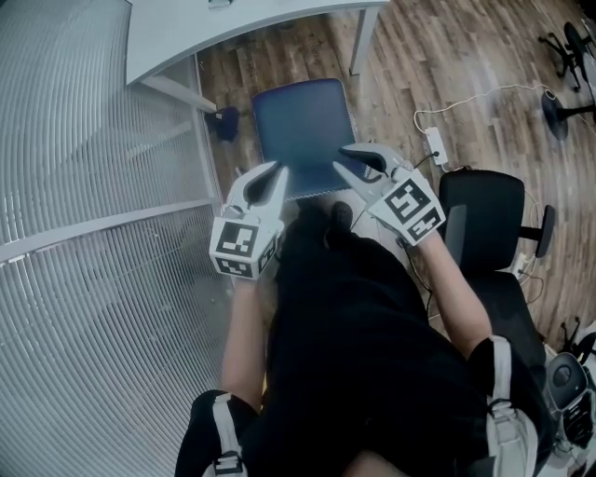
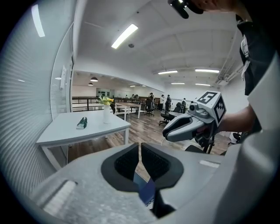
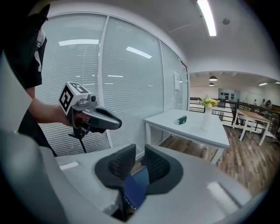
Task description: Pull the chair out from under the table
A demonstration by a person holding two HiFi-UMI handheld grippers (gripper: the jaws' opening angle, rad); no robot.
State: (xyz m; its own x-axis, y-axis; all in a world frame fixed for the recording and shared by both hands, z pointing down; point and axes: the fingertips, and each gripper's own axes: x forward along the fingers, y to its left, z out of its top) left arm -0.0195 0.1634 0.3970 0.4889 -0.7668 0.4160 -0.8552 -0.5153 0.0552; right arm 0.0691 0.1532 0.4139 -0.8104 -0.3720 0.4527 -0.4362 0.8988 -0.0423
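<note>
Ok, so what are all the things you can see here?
Table: one, white, by the blinds.
Chair: one, blue seat, in front of the table.
Office chair: one, black, right side.
Power strip: one, white, on the floor.
Vase: one, white, yellow flowers, on the table.
Small object: one, dark green, beside the vase.
Blinds: white, left wall.
Floor: brown wood.
Left gripper: one, grey, above the seat, empty.
Right gripper: one, grey, above the seat, empty.
Person: one, black clothes, bottom of the head view.
</note>
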